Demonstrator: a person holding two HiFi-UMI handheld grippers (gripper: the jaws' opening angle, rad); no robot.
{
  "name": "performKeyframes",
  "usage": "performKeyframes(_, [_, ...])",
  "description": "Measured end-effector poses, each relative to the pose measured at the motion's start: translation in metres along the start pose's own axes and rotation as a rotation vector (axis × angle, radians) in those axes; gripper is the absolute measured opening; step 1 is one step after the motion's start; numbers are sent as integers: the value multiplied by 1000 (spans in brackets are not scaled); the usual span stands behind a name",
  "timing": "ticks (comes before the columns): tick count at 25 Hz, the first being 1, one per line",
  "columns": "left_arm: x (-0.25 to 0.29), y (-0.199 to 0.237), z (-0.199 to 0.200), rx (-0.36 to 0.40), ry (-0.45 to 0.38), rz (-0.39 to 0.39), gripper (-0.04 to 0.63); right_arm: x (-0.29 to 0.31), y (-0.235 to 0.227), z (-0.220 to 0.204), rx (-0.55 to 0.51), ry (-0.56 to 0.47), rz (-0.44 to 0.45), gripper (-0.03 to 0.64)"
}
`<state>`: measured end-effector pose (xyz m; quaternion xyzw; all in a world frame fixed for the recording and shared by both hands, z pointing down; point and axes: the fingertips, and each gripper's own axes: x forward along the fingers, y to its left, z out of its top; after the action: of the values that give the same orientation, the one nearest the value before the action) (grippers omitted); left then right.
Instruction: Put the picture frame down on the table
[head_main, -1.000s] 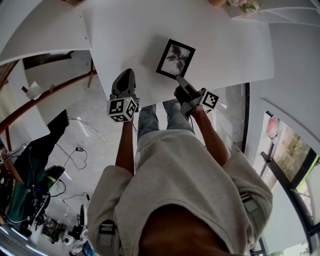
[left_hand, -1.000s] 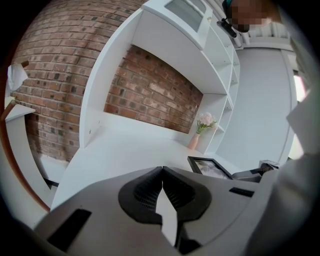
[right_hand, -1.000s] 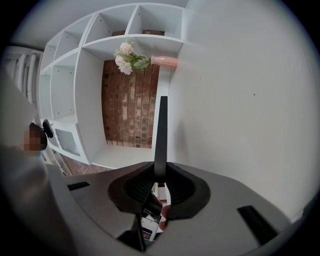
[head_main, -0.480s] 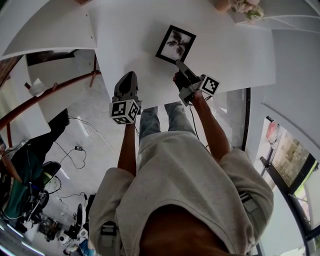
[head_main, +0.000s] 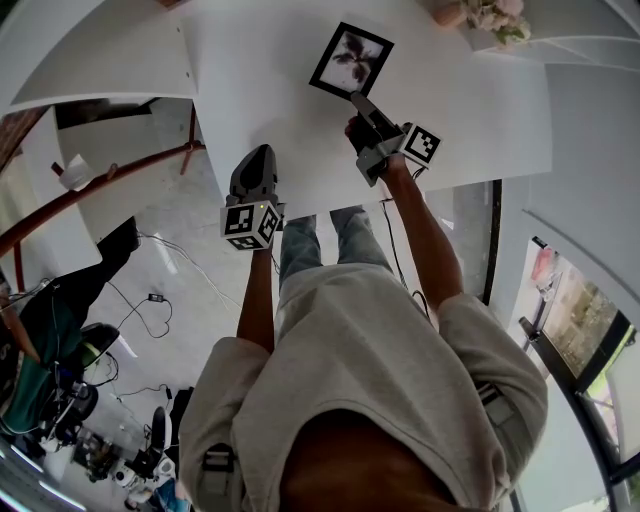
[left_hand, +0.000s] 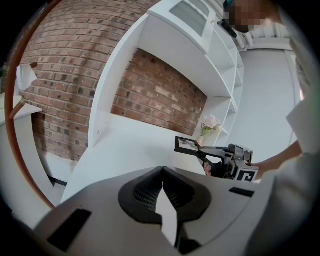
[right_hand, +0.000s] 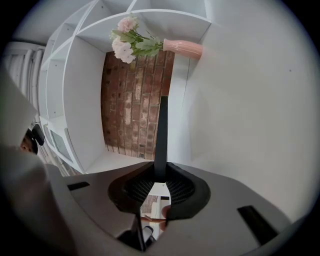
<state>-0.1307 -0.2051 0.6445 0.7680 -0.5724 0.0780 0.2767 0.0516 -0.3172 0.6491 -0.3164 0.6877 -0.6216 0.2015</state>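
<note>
The frame (head_main: 350, 60), pinched by one edge in the right gripper (head_main: 356, 99), hung over the white table (head_main: 260, 90). Judged advisable: lower it level until it lies flat, and only then release. It showed a black border and a grey floral print, and looked thin edge-on. The left gripper (head_main: 254, 152) stood apart, jaws pressed together on nothing.

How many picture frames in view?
1. The picture frame is gripped by its edge in the right gripper, over the white table. No other shows.
</note>
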Motion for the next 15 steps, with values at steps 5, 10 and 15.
performKeyframes(5, [-1,1,-2,-3,3,3,17,18,8,16,-24,-11,19,87])
performKeyframes(10, [-2,1,-3,-4,5,3,17,32,11,23,-20,-16,26,87])
performKeyframes(15, [-2,2,-4,-7,4,4,17,40,2,24,-3,-19,3,87])
